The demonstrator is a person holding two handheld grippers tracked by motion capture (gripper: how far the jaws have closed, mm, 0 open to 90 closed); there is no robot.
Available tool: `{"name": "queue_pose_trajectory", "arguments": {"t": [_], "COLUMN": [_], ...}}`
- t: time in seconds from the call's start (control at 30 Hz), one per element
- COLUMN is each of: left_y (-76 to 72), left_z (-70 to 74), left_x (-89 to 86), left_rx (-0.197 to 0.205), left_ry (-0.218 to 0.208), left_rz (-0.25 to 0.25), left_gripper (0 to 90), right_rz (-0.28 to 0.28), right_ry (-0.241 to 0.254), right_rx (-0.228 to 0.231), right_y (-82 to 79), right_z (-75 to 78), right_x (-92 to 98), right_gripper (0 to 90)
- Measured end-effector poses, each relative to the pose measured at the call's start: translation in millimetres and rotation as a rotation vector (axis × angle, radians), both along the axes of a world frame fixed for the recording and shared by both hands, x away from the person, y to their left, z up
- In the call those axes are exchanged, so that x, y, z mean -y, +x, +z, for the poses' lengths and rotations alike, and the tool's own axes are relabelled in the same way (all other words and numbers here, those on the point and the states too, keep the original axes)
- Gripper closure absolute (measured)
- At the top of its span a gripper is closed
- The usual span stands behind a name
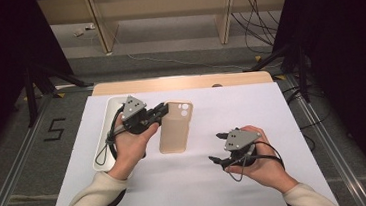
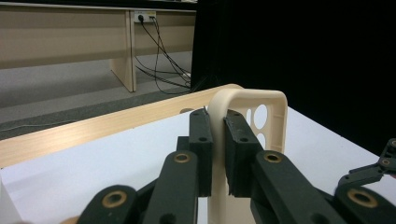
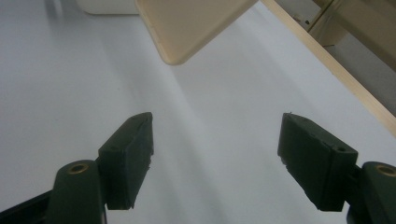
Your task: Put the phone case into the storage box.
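A: What lay on the white-covered desk [image 1: 188, 183]?
B: A white oblong tray [image 1: 105, 140] at the left, and beside it a beige plastic phone case [image 1: 174, 129].
A: And the grippers?
B: The left gripper [image 2: 218, 154] pinched the case's edge; the right gripper [image 3: 217, 163] hovered nearby, jaws spread wide.

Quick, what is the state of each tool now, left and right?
Left tool: closed on the edge of the beige phone case.
Right tool: open, holding nothing, over the white sheet.
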State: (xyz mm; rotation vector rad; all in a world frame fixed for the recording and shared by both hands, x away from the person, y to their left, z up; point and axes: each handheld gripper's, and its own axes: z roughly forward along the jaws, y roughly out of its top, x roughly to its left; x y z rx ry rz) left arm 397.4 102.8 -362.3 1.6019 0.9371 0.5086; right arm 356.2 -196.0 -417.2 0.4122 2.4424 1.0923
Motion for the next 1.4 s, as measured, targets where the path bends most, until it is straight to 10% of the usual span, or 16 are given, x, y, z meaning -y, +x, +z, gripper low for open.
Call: {"name": "queue_pose_trajectory", "arguments": {"t": [1.4], "left_y": [-1.5], "left_z": [1.9], "left_x": [-12.7], "left_rx": [0.011], "left_ry": [0.006], "left_rz": [0.022], "left_gripper": [82.4], "right_rz": [-0.136], "right_ry": [0.171], "right_rx": [-0.022], "right_y": [-4.3], "right_z": [-1.2], "right_x": [52.1], "right_gripper": [24.8]}}
